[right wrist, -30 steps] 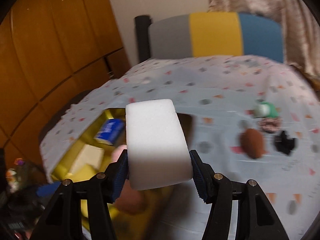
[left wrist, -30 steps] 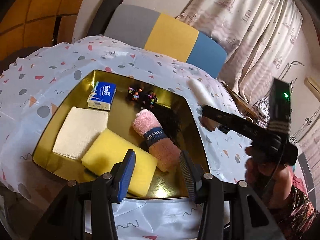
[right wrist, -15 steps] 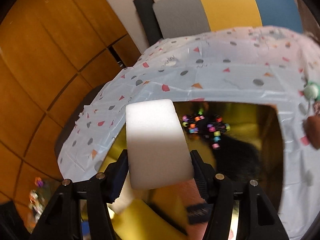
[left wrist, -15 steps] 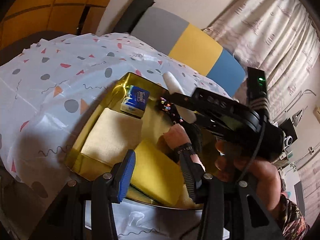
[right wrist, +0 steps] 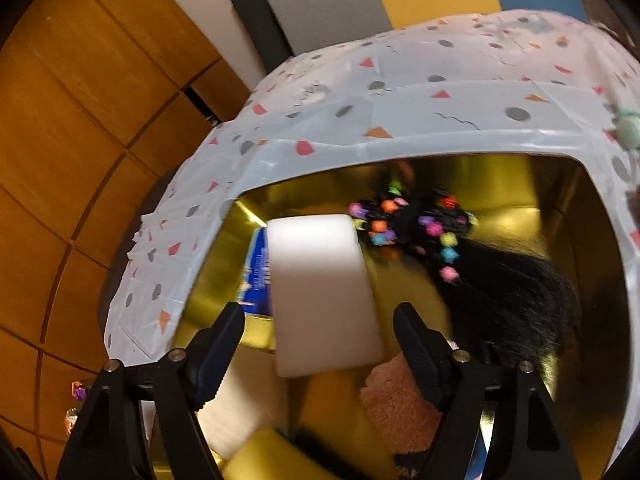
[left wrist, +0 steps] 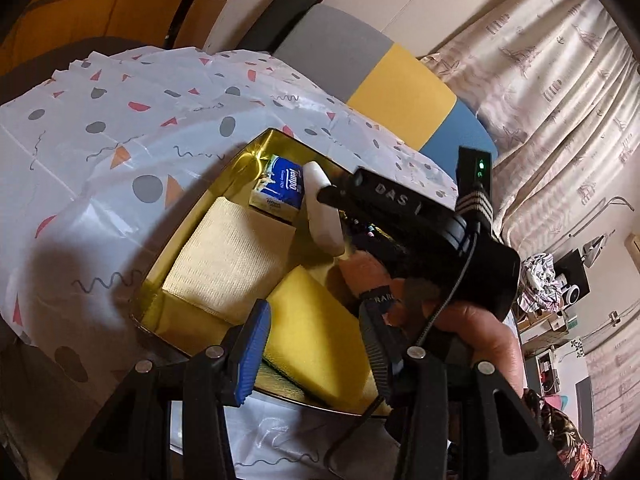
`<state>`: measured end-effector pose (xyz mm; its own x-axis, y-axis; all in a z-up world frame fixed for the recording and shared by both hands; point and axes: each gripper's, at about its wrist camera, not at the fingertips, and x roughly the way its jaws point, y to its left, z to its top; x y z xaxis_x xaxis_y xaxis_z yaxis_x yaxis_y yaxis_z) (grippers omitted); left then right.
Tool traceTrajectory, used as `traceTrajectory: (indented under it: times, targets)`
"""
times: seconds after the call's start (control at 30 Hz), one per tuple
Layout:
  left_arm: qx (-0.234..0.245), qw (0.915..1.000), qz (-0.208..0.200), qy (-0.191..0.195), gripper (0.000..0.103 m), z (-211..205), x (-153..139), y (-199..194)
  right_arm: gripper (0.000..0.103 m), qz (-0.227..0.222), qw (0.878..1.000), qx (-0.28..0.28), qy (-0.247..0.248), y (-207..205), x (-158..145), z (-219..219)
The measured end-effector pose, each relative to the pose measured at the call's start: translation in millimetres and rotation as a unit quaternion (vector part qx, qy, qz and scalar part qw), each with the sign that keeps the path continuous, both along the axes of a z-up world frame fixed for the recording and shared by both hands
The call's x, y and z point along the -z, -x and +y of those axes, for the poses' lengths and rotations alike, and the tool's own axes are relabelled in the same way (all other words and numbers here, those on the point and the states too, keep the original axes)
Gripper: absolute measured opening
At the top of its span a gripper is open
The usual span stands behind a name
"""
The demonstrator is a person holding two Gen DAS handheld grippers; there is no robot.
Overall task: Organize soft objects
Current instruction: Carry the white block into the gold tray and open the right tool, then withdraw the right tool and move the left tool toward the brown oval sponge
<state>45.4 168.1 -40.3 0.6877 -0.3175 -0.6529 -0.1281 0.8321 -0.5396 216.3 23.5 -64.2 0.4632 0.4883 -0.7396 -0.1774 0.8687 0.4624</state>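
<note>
The white sponge [right wrist: 320,292] is seen at the centre of the right wrist frame, over the gold tray [right wrist: 560,184], its long axis running away from the camera toward the tray's far wall. It lies between the right tongs [right wrist: 320,344], whose jaws have just been opening and stand clear of its sides. The left tongs [left wrist: 312,344] are held half open and empty at the lower centre. Counted in the tray: one yellow sponge [left wrist: 316,344], one cream cloth [left wrist: 228,256], one pink towel [left wrist: 364,272], one blue tissue pack [left wrist: 280,192].
</note>
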Motion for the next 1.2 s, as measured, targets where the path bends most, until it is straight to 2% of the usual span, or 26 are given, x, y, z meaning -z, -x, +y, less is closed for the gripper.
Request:
traceTrajectory:
  times: [0.2,0.37,0.63,0.83,1.0,1.2]
  targets:
    - [0.003,1.0000,0.002,0.000,0.046,-2,1,0,0.078,0.003,0.999,0.024,0.025,6,1,-26]
    - [0.014,0.9998,0.005,-0.010,0.046,-8,4,-2,0.080,-0.003,0.999,0.024,-0.025,19,-7,-45]
    - [0.065,0.9972,-0.021,-0.028,0.046,-31,-5,-1,0.082,-0.074,0.997,0.017,-0.014,55,-44,-69]
    - [0.144,0.9875,-0.046,-0.044,0.046,-69,-13,4,0.085,-0.139,0.989,0.043,0.041,79,-62,-108]
    - [0.189,0.9789,-0.055,-0.053,0.046,-93,-15,11,0.086,-0.139,0.984,0.076,0.087,90,-50,-151]
    - [0.231,0.9678,-0.059,-0.080,0.046,-124,-13,22,0.086,-0.094,0.981,0.111,0.126,99,-10,-206]
